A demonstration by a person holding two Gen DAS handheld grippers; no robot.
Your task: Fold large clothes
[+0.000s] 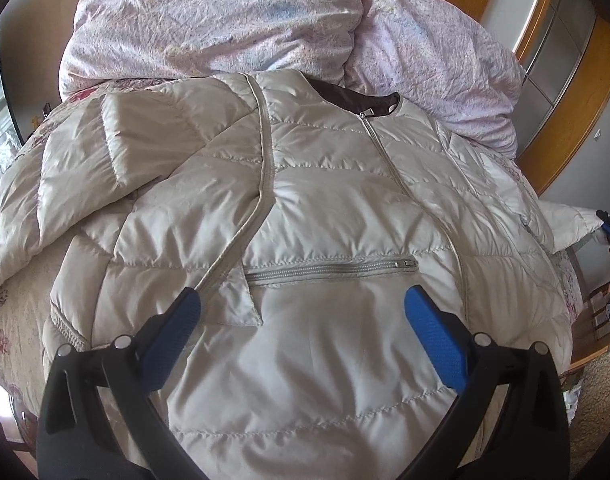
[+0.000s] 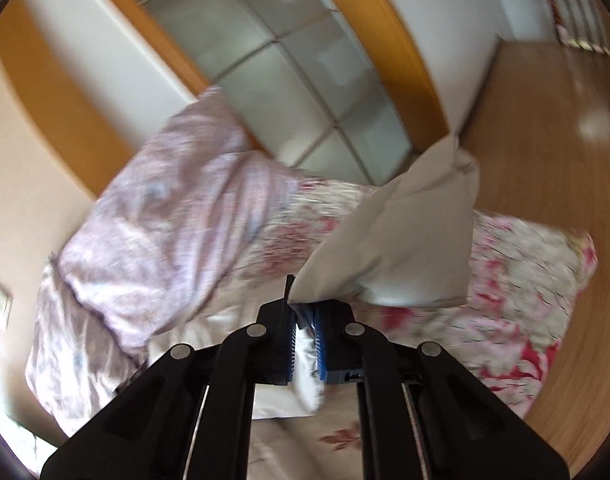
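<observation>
A cream quilted jacket lies front-up on the bed, zipped, its collar toward the rumpled lilac duvet at the head end. The fold is at an early stage. One sleeve, on the left of the left wrist view, already lies across the chest, its cuff end resting near the shoulder, so that side looks at least partly brought in. A loose flap of fabric hangs just above the chest pocket zip, which suggests the layers there are not yet smoothed.

The left gripper hovers over the lower front of the jacket with its jaws spread wide and nothing between them.

The right gripper has its jaws pressed together on a pinch of the jacket's pale fabric; a puffed corner of it stands up above the flowered bedspread. In the left wrist view the same corner sticks out past the jacket's right edge, lifted clear of the bed. The right view is blurred, so whether this is the second sleeve or the side hem cannot be told.

Judging from this, what remains is to carry the held side inward over the body, flatten it, and then fold the jacket across its length.
</observation>
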